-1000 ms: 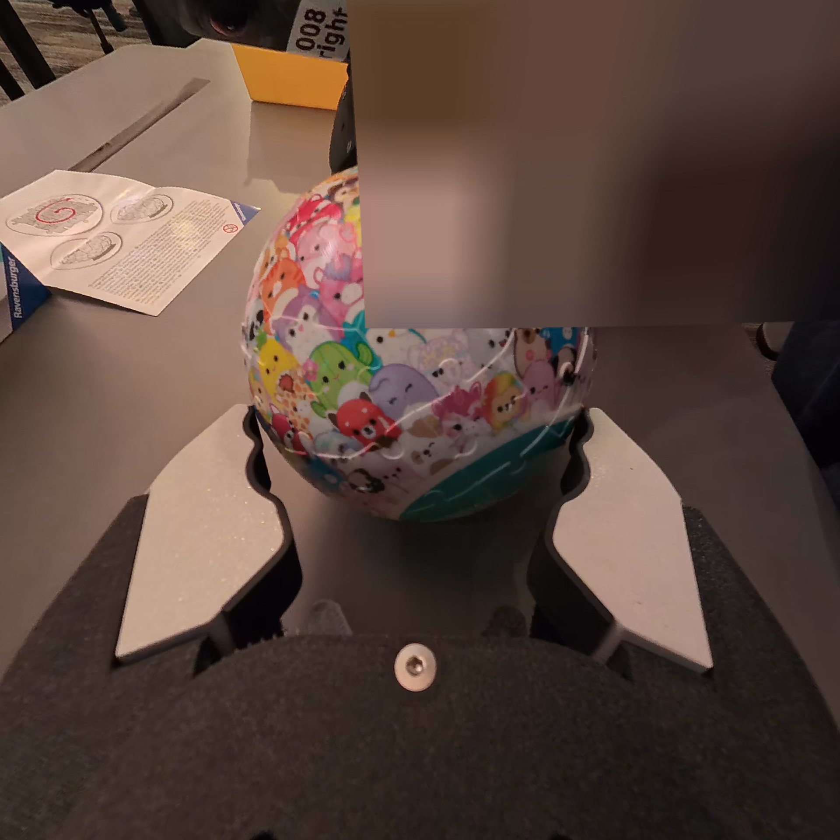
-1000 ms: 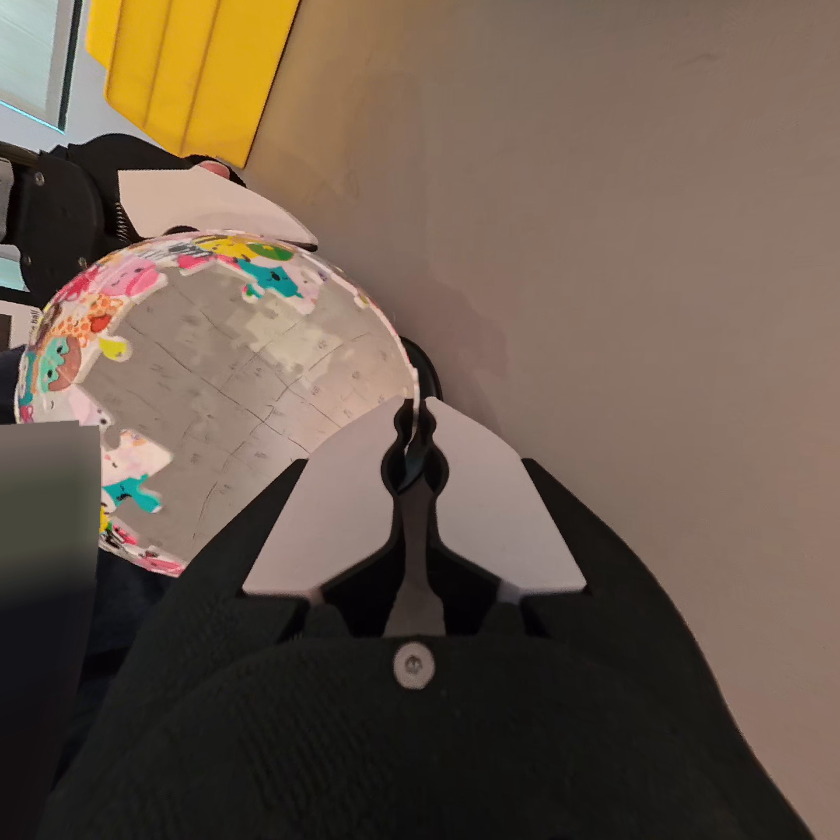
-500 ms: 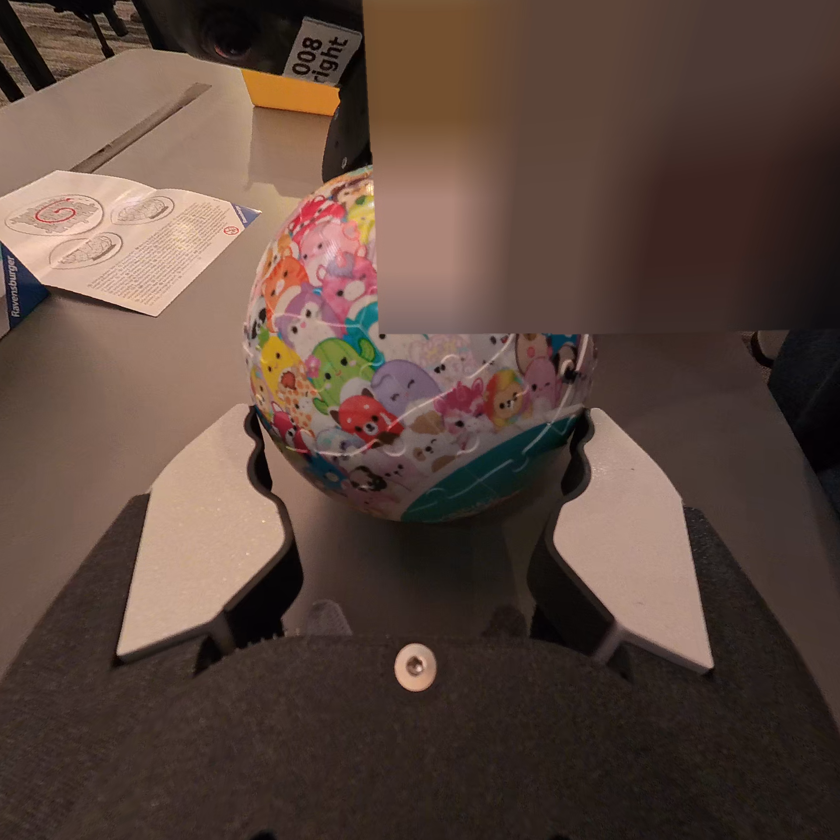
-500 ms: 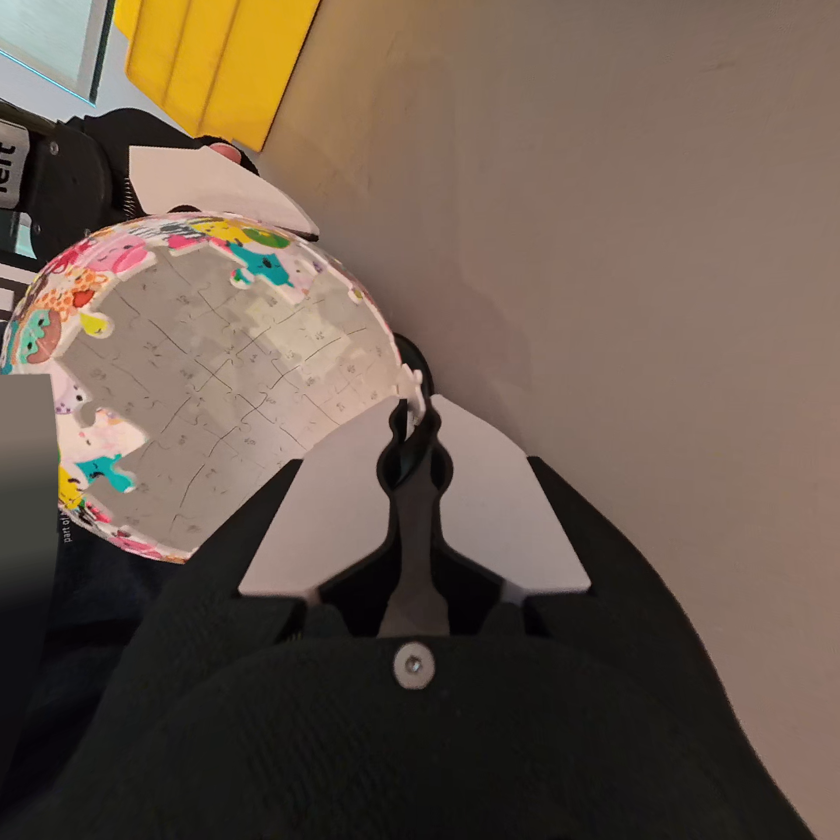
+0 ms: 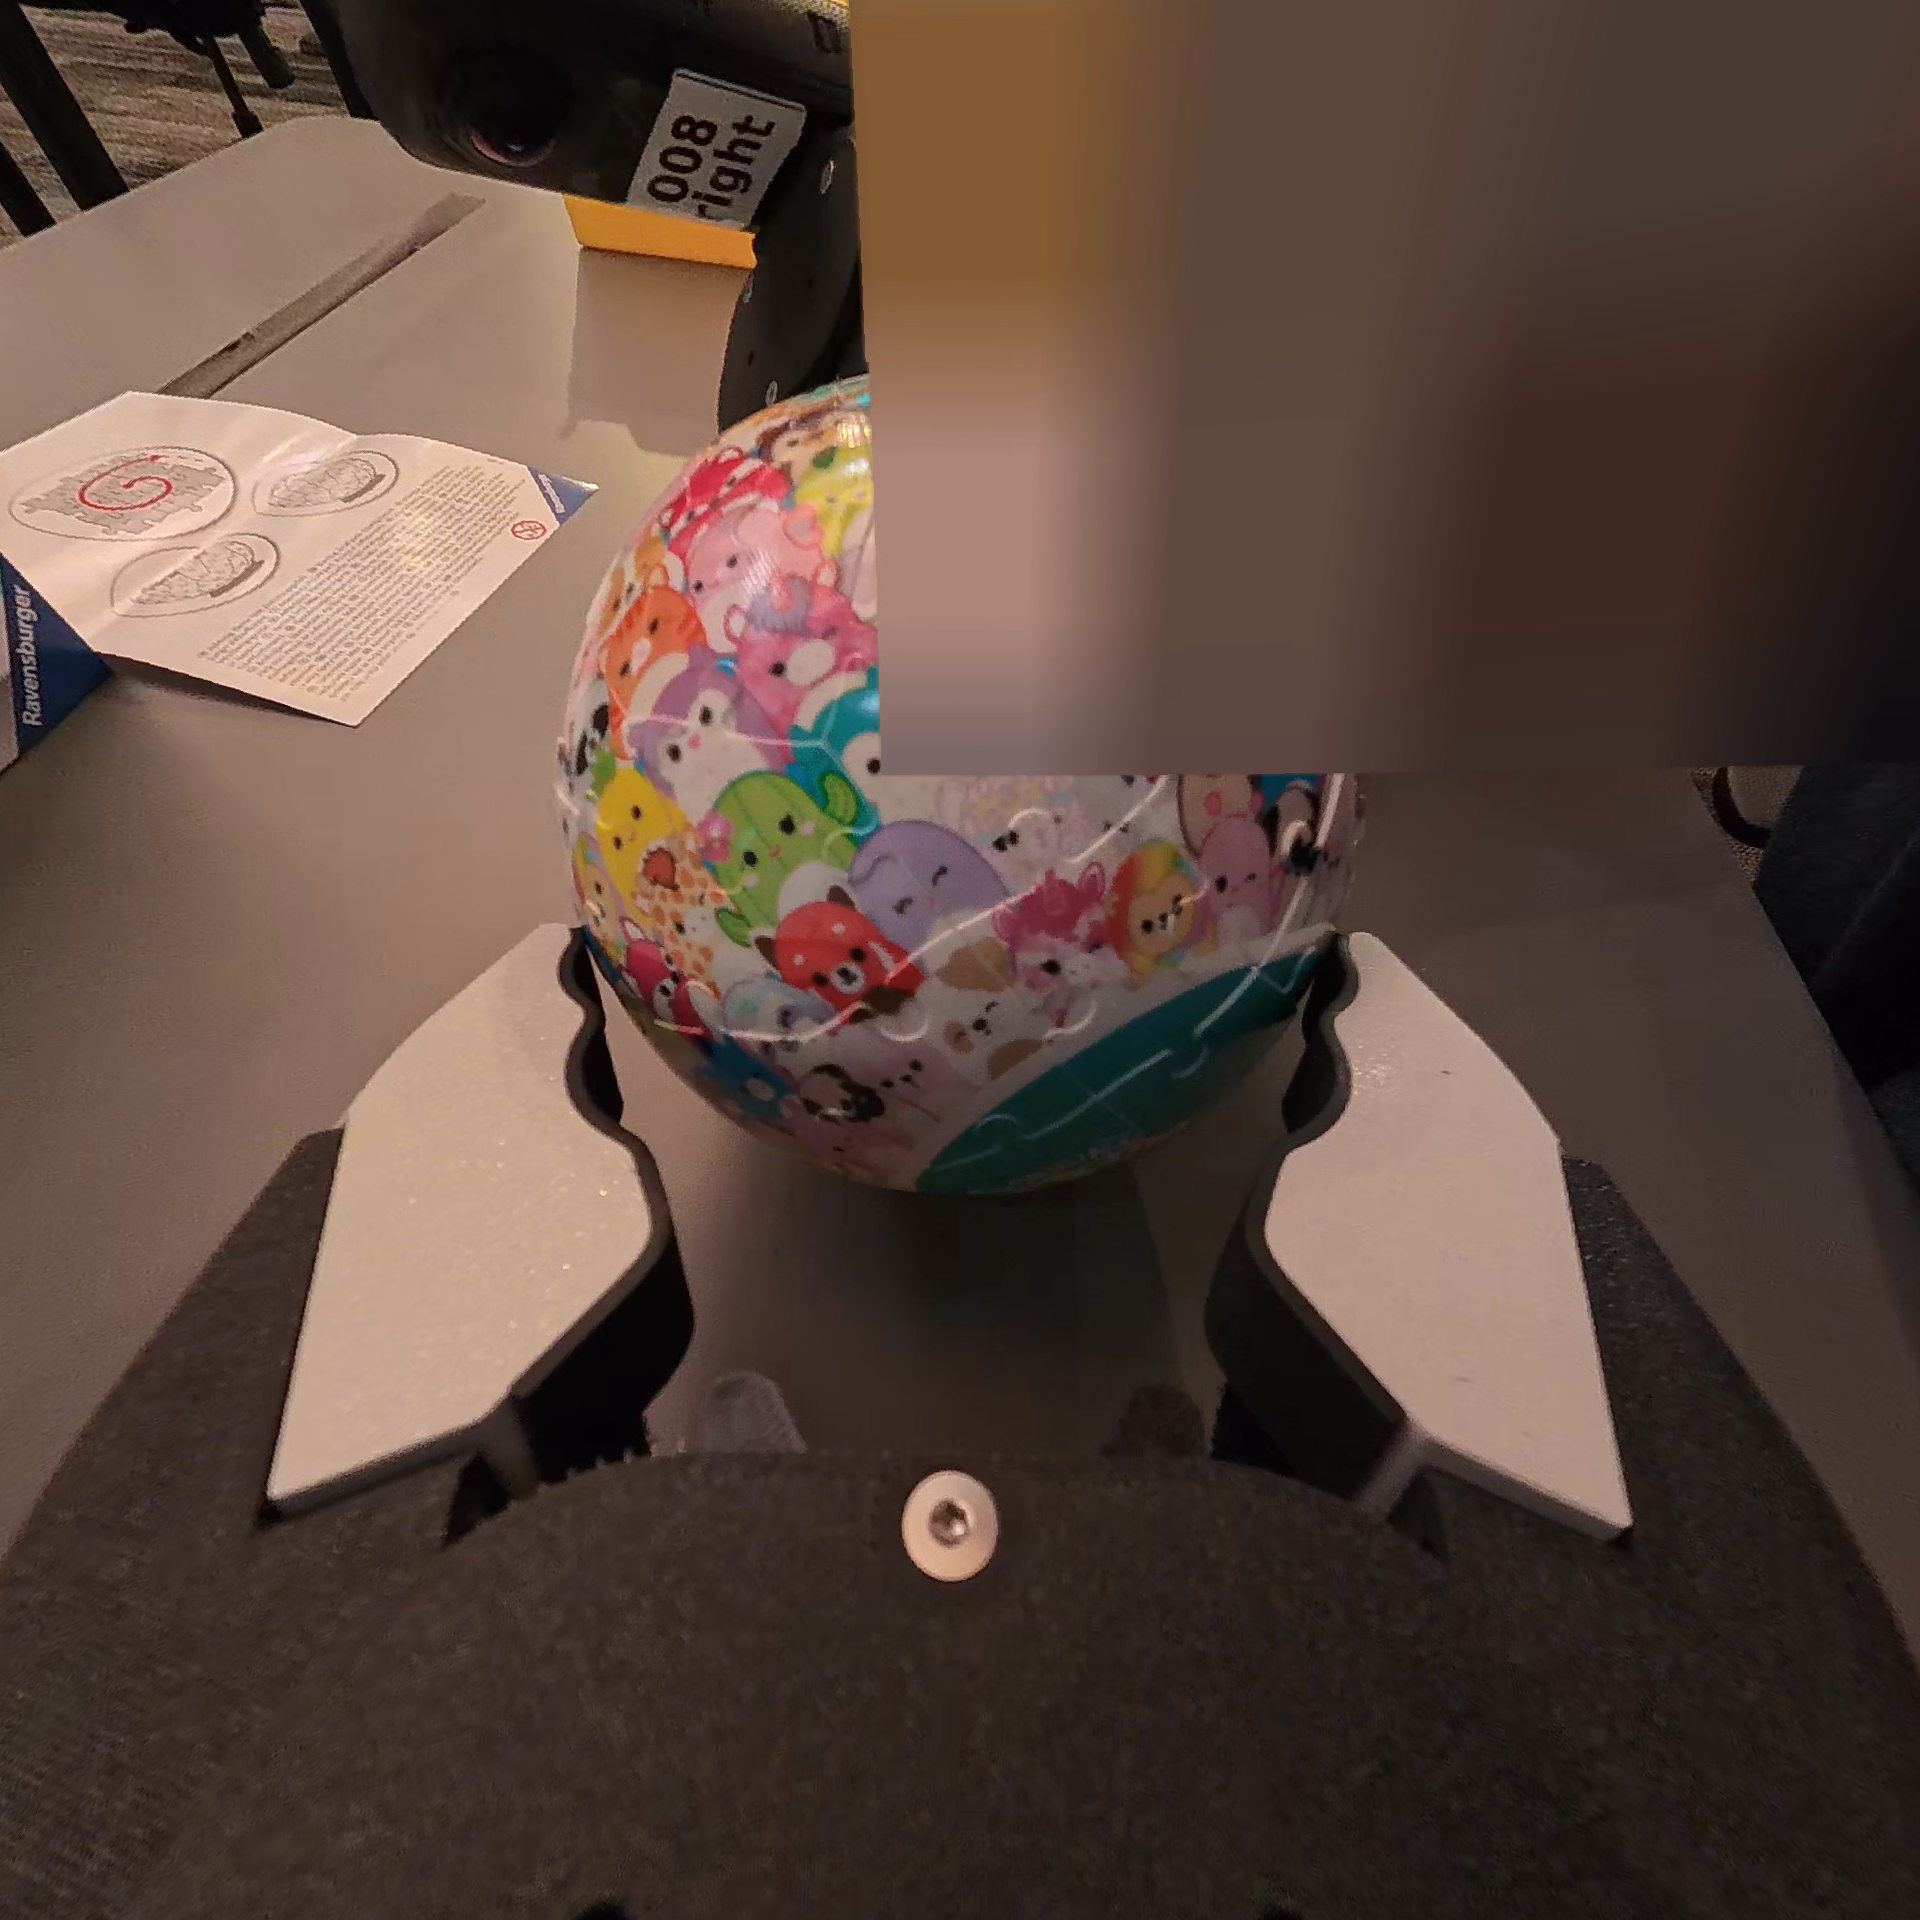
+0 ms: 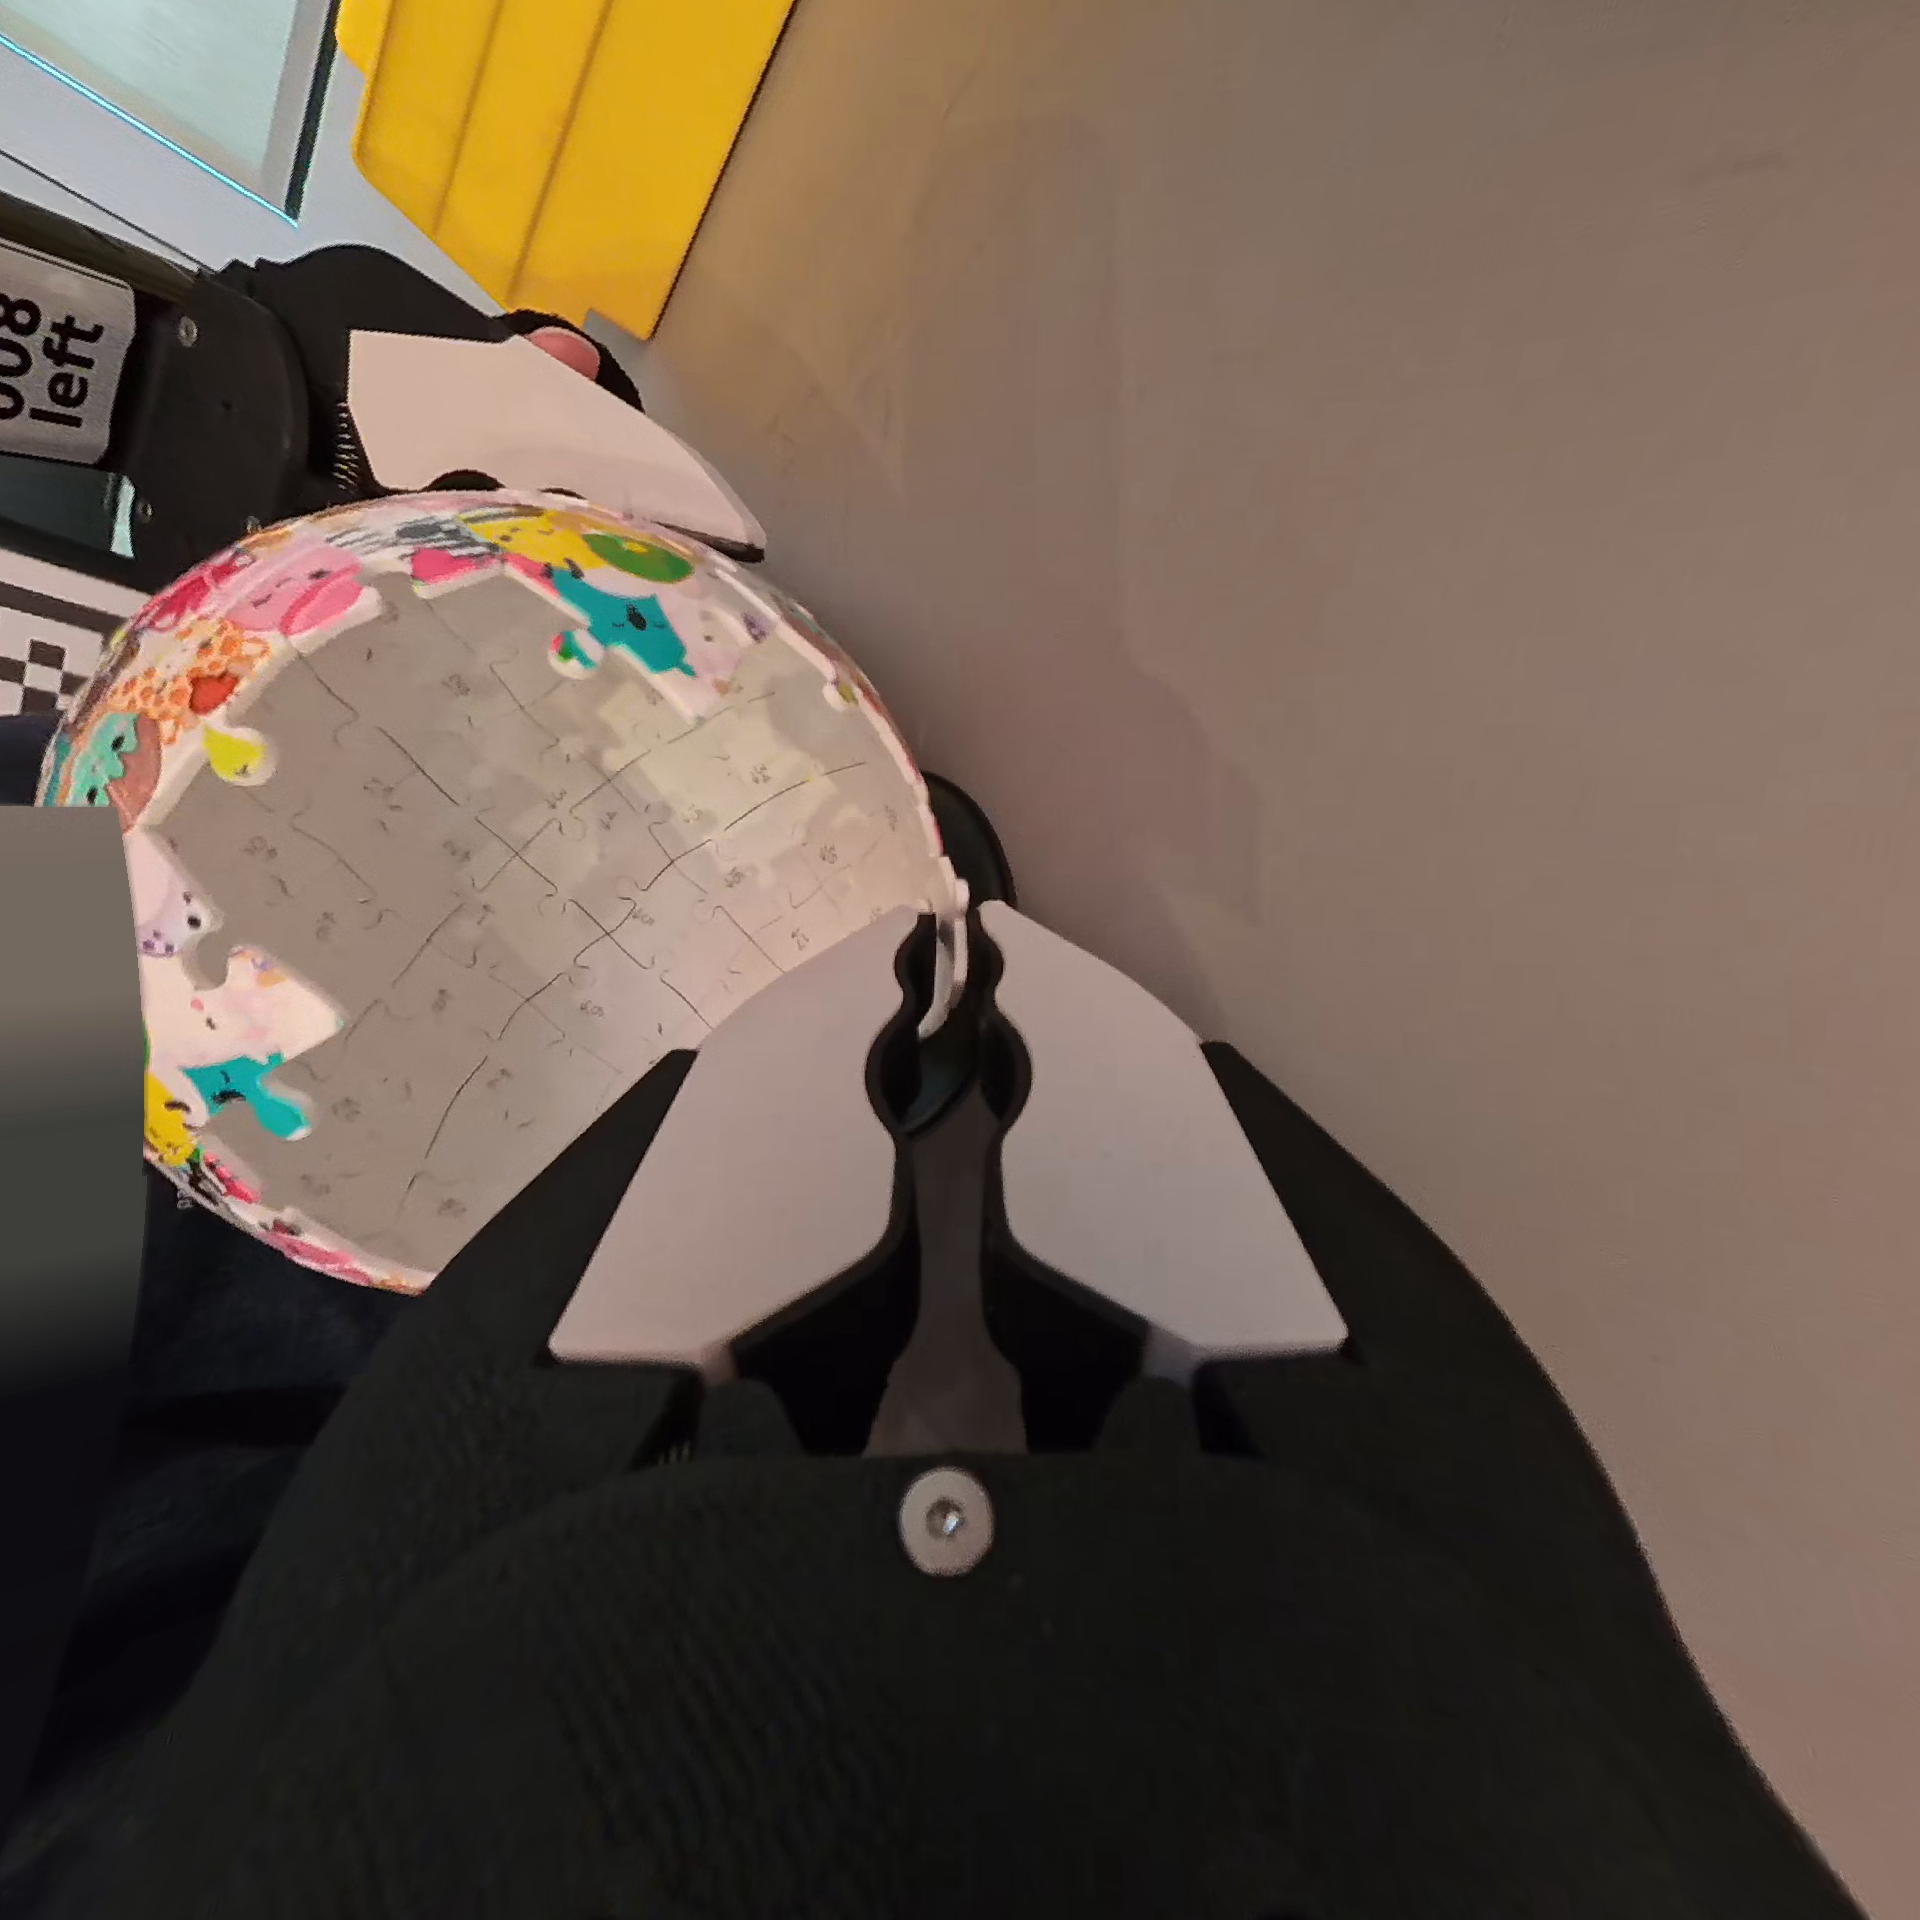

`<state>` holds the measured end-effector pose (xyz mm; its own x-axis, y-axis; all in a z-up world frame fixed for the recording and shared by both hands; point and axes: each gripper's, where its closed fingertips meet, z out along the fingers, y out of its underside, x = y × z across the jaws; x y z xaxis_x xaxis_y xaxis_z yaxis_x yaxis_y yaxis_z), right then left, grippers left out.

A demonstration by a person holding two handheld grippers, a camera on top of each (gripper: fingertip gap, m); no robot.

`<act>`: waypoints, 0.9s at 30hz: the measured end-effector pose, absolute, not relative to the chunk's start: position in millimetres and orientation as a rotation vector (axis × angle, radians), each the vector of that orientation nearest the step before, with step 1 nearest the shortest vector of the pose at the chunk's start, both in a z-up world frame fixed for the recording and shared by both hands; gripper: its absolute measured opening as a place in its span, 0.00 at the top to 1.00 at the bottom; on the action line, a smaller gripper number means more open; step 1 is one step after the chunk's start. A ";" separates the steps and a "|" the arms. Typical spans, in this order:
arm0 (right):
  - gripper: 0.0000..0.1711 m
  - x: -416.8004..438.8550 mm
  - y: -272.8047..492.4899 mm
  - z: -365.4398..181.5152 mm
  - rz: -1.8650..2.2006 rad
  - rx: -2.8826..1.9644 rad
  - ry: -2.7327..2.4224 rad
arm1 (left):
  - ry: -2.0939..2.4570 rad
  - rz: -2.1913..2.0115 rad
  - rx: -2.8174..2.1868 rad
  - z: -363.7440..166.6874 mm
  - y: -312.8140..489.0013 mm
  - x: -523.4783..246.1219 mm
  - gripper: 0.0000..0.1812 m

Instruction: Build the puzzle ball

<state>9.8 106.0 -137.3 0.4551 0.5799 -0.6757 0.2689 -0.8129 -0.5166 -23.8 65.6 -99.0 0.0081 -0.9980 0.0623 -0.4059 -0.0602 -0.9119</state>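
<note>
Grey bench lies under the puzzle ball, braced by your spread left claw so your right claw, clenched on a puzzle piece, can seat it at the opening's rim.

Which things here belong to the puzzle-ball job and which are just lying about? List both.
In use:
- puzzle ball, unfinished, held between the left tongs
- puzzle piece pinched in the right tongs at the ball's open rim

Lying about:
- instruction sheet
- blue box
- yellow bin
</note>
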 end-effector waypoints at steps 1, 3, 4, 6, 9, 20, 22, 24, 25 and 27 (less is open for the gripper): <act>0.96 9.5 105.6 -138.0 1.292 -2.376 -0.731 | 1.484 -1.034 -1.559 -98.9 65.6 -23.7 0.31; 0.96 8.7 106.0 -138.1 1.298 -2.374 -0.736 | 1.484 -1.035 -1.557 -98.9 65.6 -23.7 0.31; 0.96 8.6 105.9 -138.2 1.303 -2.375 -0.738 | 1.483 -1.035 -1.558 -98.8 65.6 -23.7 0.31; 0.96 8.1 105.7 -138.1 1.303 -2.372 -0.752 | 1.483 -1.035 -1.557 -98.8 65.5 -23.5 0.31; 0.96 5.8 104.6 -138.7 1.311 -2.373 -0.775 | 1.484 -1.038 -1.556 -98.9 65.4 -23.3 0.31; 0.98 3.7 101.6 -139.9 1.321 -2.386 -0.802 | 1.491 -1.042 -1.547 -98.5 64.6 -23.0 0.31; 0.98 3.9 101.4 -139.3 1.315 -2.391 -0.796 | 1.493 -1.039 -1.544 -98.3 64.4 -23.1 0.31; 0.98 4.1 100.9 -139.2 1.302 -2.399 -0.789 | 1.495 -1.038 -1.540 -98.1 64.0 -23.1 0.31; 0.98 4.3 100.6 -139.3 1.294 -2.404 -0.790 | 1.495 -1.039 -1.539 -98.1 63.8 -23.0 0.31; 0.98 4.3 100.6 -139.3 1.268 -2.409 -0.788 | 1.495 -1.040 -1.538 -98.0 63.7 -23.1 0.31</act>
<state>4.3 100.6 -139.3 0.4579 0.5972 -0.6586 0.3263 -0.8019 -0.5004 -23.1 63.7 -98.0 -0.0074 -0.9985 0.0548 -0.3990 -0.0473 -0.9157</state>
